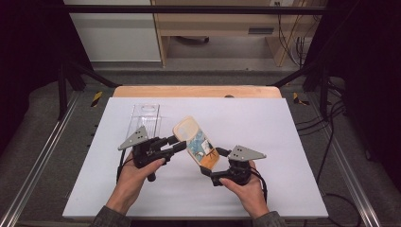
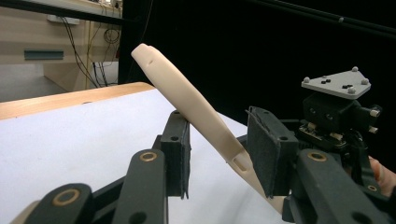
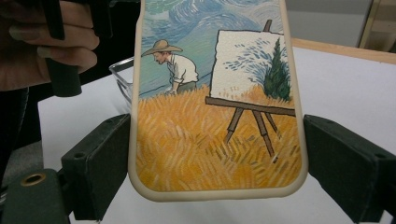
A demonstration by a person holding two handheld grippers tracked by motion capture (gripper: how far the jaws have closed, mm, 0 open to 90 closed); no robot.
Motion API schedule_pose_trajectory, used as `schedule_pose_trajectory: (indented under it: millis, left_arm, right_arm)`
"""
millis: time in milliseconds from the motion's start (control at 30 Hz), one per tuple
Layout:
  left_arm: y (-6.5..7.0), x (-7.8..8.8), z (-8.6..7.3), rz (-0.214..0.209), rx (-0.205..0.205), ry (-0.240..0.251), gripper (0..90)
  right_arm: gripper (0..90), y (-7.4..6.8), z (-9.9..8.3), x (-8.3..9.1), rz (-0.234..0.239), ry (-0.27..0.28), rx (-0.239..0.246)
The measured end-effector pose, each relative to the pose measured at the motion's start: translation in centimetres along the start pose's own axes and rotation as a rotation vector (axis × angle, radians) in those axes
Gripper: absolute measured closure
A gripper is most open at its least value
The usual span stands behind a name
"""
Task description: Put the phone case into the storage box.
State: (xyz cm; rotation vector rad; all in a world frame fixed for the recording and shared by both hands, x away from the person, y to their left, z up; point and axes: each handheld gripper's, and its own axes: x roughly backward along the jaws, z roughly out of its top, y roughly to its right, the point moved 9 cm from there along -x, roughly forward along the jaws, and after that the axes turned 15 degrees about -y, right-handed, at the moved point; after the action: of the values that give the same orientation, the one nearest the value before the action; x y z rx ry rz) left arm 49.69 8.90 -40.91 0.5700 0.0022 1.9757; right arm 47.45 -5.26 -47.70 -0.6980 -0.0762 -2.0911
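Tongs, right (image 1: 210, 161): clamped on lower end of case (image 1: 196, 142), pads against both long edges in right gripper view (image 3: 217, 158); case (image 3: 210, 93) held clear of table (image 1: 265, 123), tilted, painted side towards that camera.

Tongs, left (image 1: 181, 143): jaws set either side of upper half of case, near its left edge. In left gripper view (image 2: 217, 144), case (image 2: 177, 88) passing edge-on between pads, leaning away; firm pressing or mere touching not decidable.

Step in hand, judged: two-handed handling of case in mid-air, second grip being taken while first one carries.

Next move, judged: firm seating of left pads on rim before any release, bending or turning; light squeeze only, since a soft shell twists and slips easily.

Containers: clear tray (image 1: 144, 118) flat on table, beyond left tongs, well apart from case; round hanging hole at far end; nothing visible inside. Corner of tray (image 3: 122, 77) behind case in right gripper view. Case itself thin in profile, probably without phone.
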Motion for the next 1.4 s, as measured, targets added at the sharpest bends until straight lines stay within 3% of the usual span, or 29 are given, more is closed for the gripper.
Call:
schedule_pose_trajectory:
  millis: [1067,1200,1400]
  left_arm:
    - [0.2,0.1,1.4,-0.031,0.038,0.027,68.0]
    - [0.6,0.2,1.6,-0.061,0.047,0.044,71.0]
    - [1.7,0.3,2.1,-0.154,0.078,0.099,80.9]
  right_arm:
    - [11.2,0.1,0.5,0.0,0.038,0.015,-0.009]
    - [11.1,0.0,0.5,-0.3,0.047,0.01,-0.007]
    - [10.7,-0.5,0.8,-1.5,0.078,-0.009,-0.001]
